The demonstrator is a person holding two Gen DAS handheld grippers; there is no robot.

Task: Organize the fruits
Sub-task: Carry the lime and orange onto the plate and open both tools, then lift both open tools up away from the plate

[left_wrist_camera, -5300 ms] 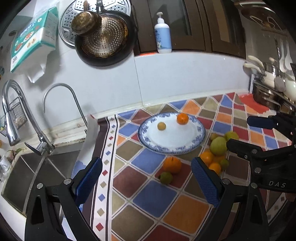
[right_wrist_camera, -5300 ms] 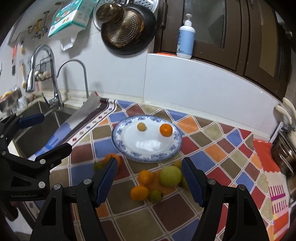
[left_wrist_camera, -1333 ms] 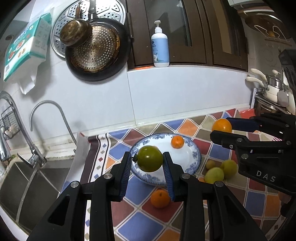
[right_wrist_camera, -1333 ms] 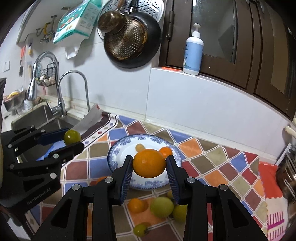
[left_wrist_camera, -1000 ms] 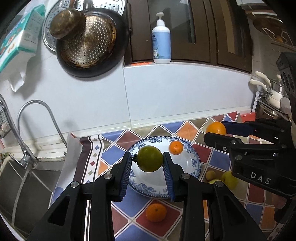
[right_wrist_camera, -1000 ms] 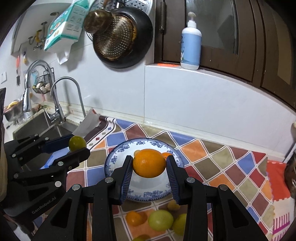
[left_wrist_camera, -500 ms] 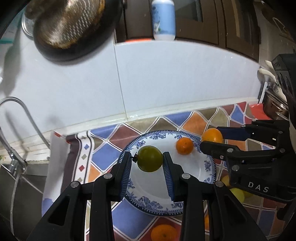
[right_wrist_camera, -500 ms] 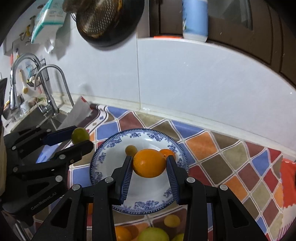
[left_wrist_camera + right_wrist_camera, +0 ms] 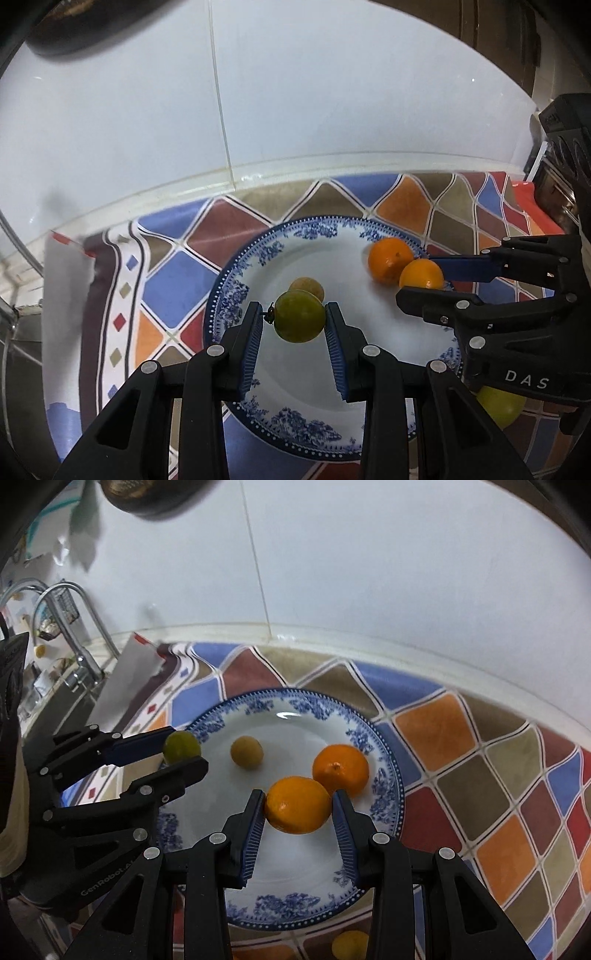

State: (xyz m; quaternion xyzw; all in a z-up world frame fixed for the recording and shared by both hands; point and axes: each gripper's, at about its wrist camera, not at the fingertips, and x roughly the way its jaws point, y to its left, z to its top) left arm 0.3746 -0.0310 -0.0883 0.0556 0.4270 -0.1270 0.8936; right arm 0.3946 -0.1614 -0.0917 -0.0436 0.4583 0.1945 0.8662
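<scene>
Both claws hang over the blue-patterned plate (image 9: pixel 388 760). The left gripper (image 9: pixel 293 325) is clamped on a green fruit (image 9: pixel 300 321), and the right gripper (image 9: pixel 298 806) is clamped on an orange (image 9: pixel 297 805).

Just beyond the left claw's tips lies a small yellowish fruit (image 9: pixel 306 290). Just beyond the right claw's tips lies a second orange (image 9: pixel 340 770), almost touching the held one.

If the pads let go too high, I think the round fruits may roll. They could knock these neighbours or run off the shallow rim onto the checked cloth (image 9: pixel 480 775). The two claws are also near each other and could collide.
</scene>
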